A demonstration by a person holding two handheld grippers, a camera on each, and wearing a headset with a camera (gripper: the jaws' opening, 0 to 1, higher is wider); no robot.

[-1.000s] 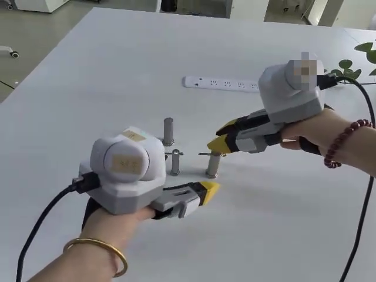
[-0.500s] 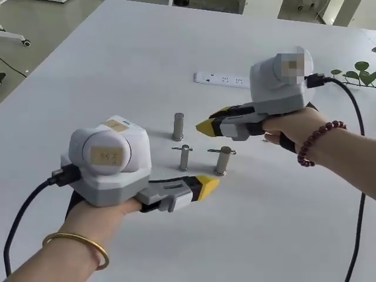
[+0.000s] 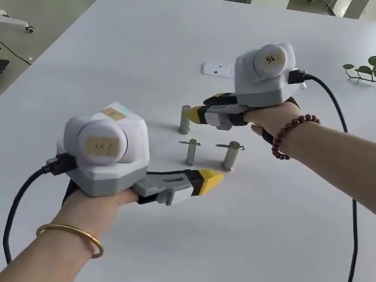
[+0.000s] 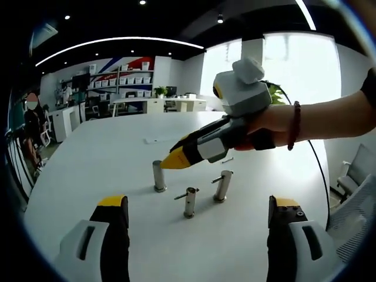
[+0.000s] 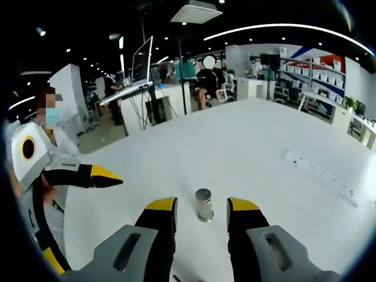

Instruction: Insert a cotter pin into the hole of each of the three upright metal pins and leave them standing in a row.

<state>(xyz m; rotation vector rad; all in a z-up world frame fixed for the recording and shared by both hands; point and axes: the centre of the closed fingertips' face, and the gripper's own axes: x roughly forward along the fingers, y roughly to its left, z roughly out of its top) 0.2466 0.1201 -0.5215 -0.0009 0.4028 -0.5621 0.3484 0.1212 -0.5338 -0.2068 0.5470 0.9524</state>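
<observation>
- left claw (image 3: 208,179): held in your left hand (image 3: 97,205). Its jaws are spread wide with nothing between them, and it hovers above the white surface (image 3: 117,64), apart from all three pins.
- right claw (image 3: 194,114): held in your right hand (image 3: 267,117). Its jaws are spread and pinch nothing. In the right gripper view the yellow tips stand on either side of the bare pin, with a gap showing on each side.
- bare pin (image 5: 204,204): an upright metal pin with nothing through its hole. It stands between the right claw's tips and is the farthest of the three from your left claw.
- middle pin (image 3: 191,151): upright, with a cotter pin (image 3: 189,142) lying crosswise through it near the top. It is straight ahead of your left claw and the nearest pin to it.
- third pin (image 3: 231,155): upright, with a second cotter pin (image 3: 229,146) crosswise near its top. It is ahead of your left claw, to the right of the middle pin, on your side of the right claw's body.
- layout: the three pins stand apart at the corners of a triangle, not in a straight line.
- power strip (image 3: 217,70): white, lying flat on the surface beyond the right claw, well apart from the pins.
- gold bangle (image 3: 70,235): on your left wrist.
- bead bracelet (image 3: 291,135): on your right wrist.
</observation>
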